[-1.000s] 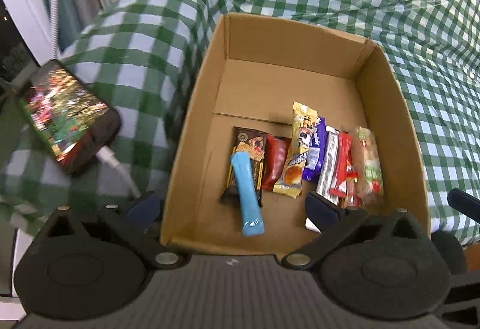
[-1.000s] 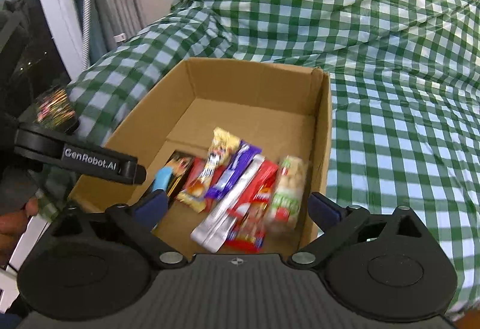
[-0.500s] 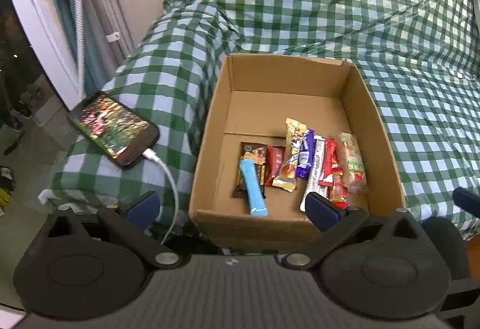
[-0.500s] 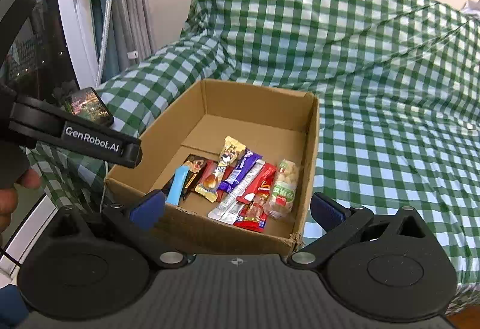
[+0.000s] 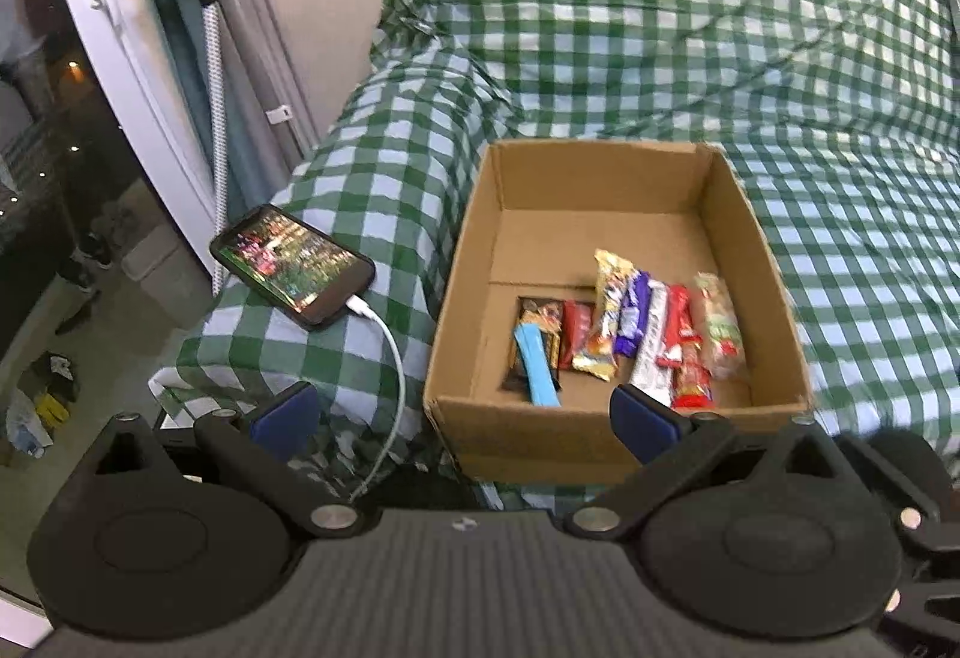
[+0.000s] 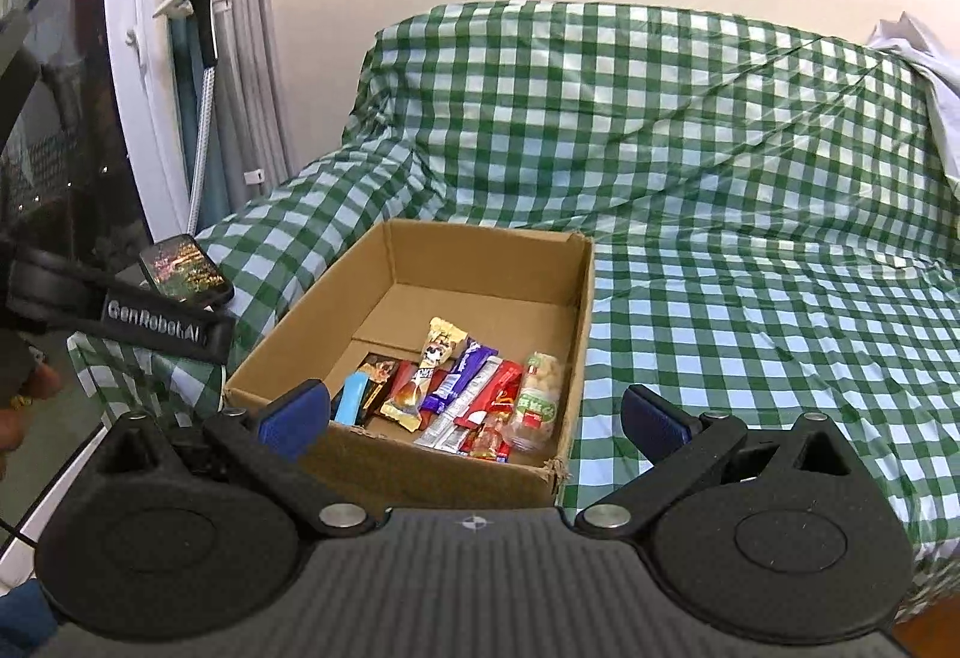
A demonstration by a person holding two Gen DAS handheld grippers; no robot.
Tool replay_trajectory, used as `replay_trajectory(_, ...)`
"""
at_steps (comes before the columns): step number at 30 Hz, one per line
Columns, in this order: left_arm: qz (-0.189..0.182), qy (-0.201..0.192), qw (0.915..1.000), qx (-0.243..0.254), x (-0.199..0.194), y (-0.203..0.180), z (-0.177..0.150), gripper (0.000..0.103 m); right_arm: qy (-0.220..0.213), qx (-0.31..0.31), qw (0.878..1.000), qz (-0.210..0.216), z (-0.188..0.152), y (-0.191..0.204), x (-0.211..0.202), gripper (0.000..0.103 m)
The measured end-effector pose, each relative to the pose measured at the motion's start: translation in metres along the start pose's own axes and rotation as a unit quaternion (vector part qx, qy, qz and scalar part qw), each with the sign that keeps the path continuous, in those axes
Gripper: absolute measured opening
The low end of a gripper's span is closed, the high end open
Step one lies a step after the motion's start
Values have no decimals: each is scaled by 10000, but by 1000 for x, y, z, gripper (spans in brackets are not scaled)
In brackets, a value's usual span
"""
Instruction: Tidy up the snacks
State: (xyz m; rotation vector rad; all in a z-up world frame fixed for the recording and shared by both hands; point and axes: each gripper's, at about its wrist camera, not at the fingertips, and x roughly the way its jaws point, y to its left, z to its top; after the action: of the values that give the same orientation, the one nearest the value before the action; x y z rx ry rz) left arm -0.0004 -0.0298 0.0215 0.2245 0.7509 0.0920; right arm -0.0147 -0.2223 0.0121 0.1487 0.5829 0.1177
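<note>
Both grippers pulled back from the box (image 5: pixel 612 442) over the last second: earlier the left view looked straight down into it, now the box sat mid-frame with the whole checked cover (image 5: pixel 690 27) visible behind. Left gripper (image 5: pixel 462 418) wide, holding nothing; right gripper (image 6: pixel 474 418) wide, also empty. Snacks (image 5: pixel 630 334) lay in a rough row on the box floor at its near end, blue bar (image 5: pixel 536 367) leftmost, nut pack (image 6: pixel 536 403) against the right wall. Phone (image 5: pixel 294 265) on its cable sat left of the box. No loose snacks visible outside, so sorting looked finished and this read as a retreat.
</note>
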Motion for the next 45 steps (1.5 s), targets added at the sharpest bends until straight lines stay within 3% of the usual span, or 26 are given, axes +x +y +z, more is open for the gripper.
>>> replay_trajectory(9,-42,24,9999,163,-3,-10,-16,103,-136,-41,9998,-126,-5,0,-12,102)
replay_trajectory(16,-154,344,9992,141,7,-11,-23,103,-64,-28,9998,-176,-8,1,-12,102)
replay_trajectory(45,-183,410,9989,162,12,-13,-28,103,162,10,9997,-172,-14,-1,-3,103)
